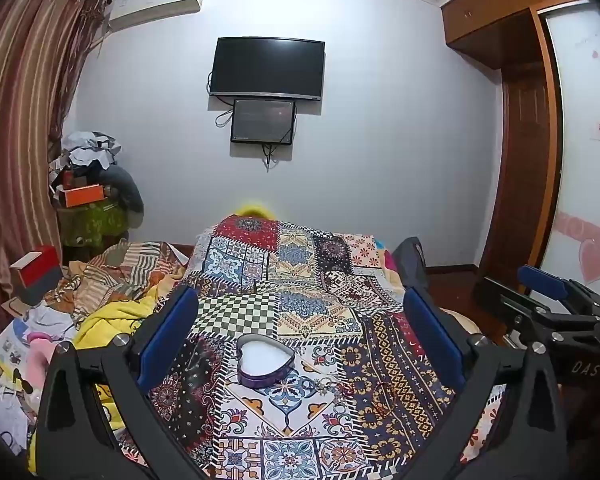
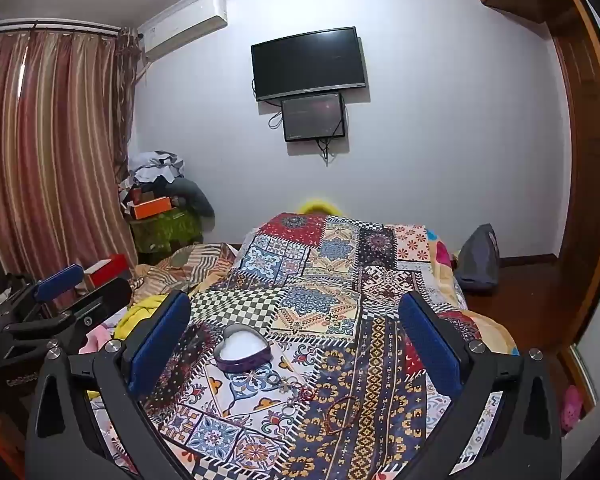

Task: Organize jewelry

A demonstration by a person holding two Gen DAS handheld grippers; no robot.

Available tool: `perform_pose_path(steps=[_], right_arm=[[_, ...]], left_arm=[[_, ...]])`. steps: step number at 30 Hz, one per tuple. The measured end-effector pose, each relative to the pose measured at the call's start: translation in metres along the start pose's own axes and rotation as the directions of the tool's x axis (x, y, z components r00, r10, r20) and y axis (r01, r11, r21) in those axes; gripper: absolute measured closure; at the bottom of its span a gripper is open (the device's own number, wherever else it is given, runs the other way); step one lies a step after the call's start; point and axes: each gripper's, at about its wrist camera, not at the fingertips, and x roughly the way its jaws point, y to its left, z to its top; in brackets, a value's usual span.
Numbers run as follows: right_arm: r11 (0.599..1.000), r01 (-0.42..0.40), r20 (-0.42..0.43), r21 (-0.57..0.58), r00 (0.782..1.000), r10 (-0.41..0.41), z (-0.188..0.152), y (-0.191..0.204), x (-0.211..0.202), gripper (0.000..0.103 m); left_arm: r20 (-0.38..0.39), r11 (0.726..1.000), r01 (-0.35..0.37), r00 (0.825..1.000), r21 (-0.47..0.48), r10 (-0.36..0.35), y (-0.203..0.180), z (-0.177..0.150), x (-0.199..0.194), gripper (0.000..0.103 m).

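Heart-shaped box (image 1: 263, 362) — purple wall, white inside — lidless on patchwork cloth (image 1: 324, 280).

I face a pale wall (image 1: 380, 120) with a dark TV (image 1: 266, 68) and a smaller screen (image 1: 262, 121) just below. Striped curtains (image 2: 48, 152) hang left, a wooden wardrobe (image 1: 516, 120) stands right, and a patchwork bed (image 2: 340, 280) lies ahead.
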Motion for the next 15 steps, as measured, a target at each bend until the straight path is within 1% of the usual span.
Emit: perform_pose_path(steps=[10,12,15], right_arm=[[1.0,0.0,-0.001,-0.001,1.0,0.0,0.0007,-0.0011,0.0002,0.0],[1.0,-0.001,-0.002,-0.001,1.0,0.001,-0.0005,0.0017,0.0002,0.0],[1.0,-0.002,-0.002,-0.005,1.0,0.002,-0.0007,0.0022,0.0015,0.0]], left_arm=[[-0.018,0.999,-0.031,0.999,-0.027,0.031,0.0015,0.004,0.0077,0.0],[-0.004,0.999,0.0,1.0,-0.043,0.0,0.0073,0.0017,0.0028,0.0],[-0.004,0.999,-0.006,1.0,-0.049,0.006,0.0082,0.0023,0.0037,0.0]])
